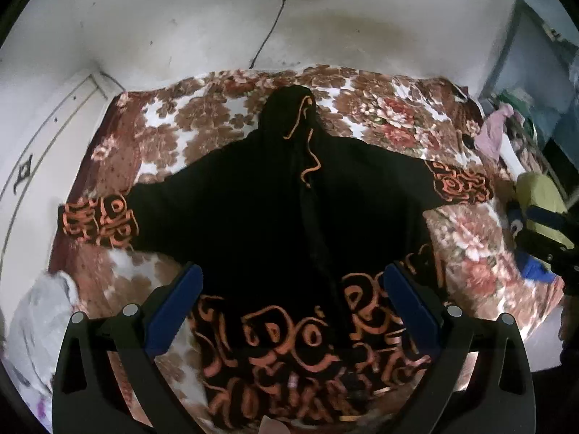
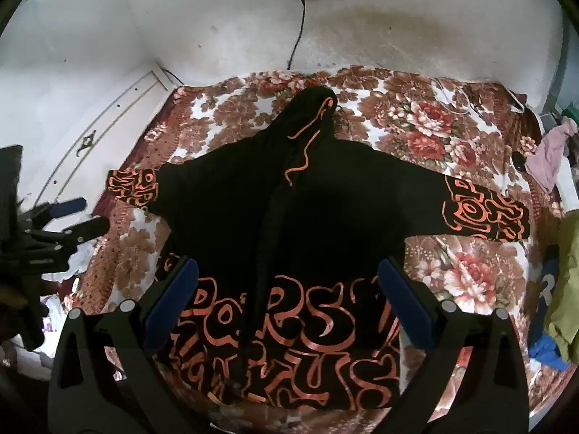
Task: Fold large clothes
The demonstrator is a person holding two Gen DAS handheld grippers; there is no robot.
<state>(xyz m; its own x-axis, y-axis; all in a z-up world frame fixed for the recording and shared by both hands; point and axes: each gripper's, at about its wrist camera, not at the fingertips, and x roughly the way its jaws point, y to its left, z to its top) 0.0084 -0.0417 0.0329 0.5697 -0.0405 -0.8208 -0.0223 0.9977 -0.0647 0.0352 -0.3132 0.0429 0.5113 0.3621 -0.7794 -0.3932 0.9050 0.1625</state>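
Observation:
A large black robe [image 1: 275, 195] [image 2: 318, 199] with orange swirl lettering lies spread flat on the bed, sleeves stretched out left and right, hood pointing toward the far wall. Its patterned hem is nearest me. My left gripper [image 1: 293, 275] hovers above the hem, open, blue pads wide apart with nothing between them. My right gripper [image 2: 287, 271] also hangs open above the hem. In the right wrist view the left gripper [image 2: 77, 215] shows at the left edge. The sleeve cuffs [image 1: 97, 222] [image 2: 488, 213] carry the same orange pattern.
A floral brown and white blanket [image 1: 380, 108] [image 2: 434, 126] covers the bed. A white wall with a socket and cable [image 2: 302, 7] stands behind. Loose clothes [image 1: 495, 130] [image 2: 564, 307] are piled at the bed's right side. A white bundle [image 1: 32, 325] lies at the near left.

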